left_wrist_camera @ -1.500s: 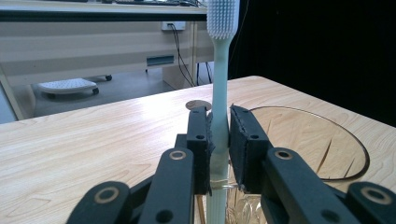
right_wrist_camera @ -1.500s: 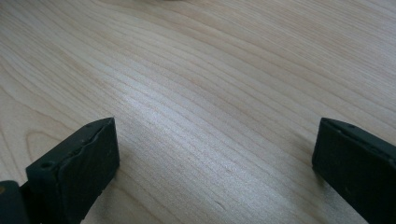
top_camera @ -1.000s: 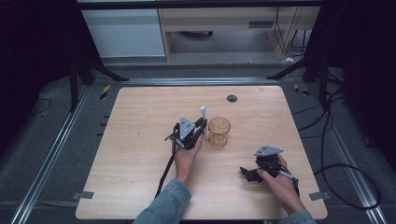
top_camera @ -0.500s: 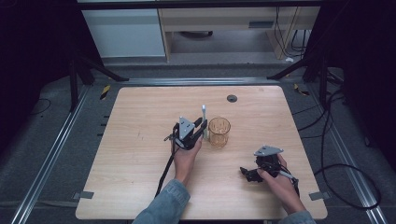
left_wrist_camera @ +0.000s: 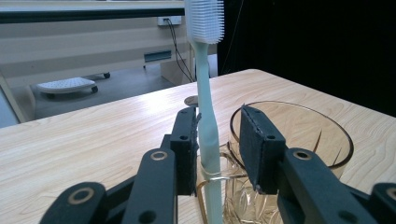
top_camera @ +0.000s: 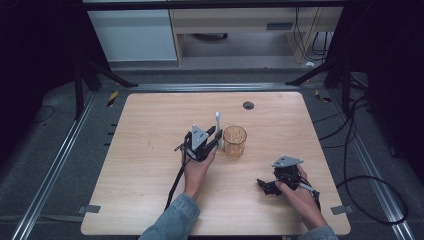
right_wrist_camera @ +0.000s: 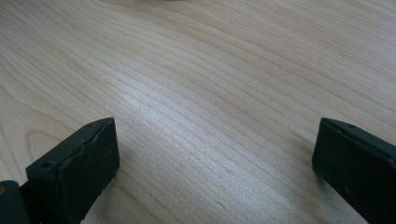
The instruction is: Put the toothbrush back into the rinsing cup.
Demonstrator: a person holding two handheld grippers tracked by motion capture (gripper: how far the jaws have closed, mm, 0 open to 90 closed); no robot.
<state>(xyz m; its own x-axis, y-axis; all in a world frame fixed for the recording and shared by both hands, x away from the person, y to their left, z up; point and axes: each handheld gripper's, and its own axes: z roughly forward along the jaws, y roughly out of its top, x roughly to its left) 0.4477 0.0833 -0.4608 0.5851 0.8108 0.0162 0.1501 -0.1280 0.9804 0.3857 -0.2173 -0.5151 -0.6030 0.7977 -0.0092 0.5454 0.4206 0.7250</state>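
Holding my left claw near the middle of the table, I have a pale green toothbrush standing upright between its jaws. In the left gripper view the handle lies against the left-hand jaw, while a gap shows between it and the right-hand jaw, so the claw is partly open and I cannot tell whether it truly clamps the brush. The white bristles are at the top, facing right in that view. Behind the jaws, on the right, is an amber glass cup with a cut pattern on its lower part; the foot of the toothbrush appears to pass just beside or against its near rim, though I cannot tell whether it is inside the cup.

From the high view, the cup stands upright on the wood just to the right of my left claw, and the toothbrush rises beside it.

My right claw is low over the table near the front right corner, well apart from the cup. Its jaws are spread wide in the right gripper view, with bare wood grain between them and nothing held.

A small dark round disc lies on the table toward the far edge.
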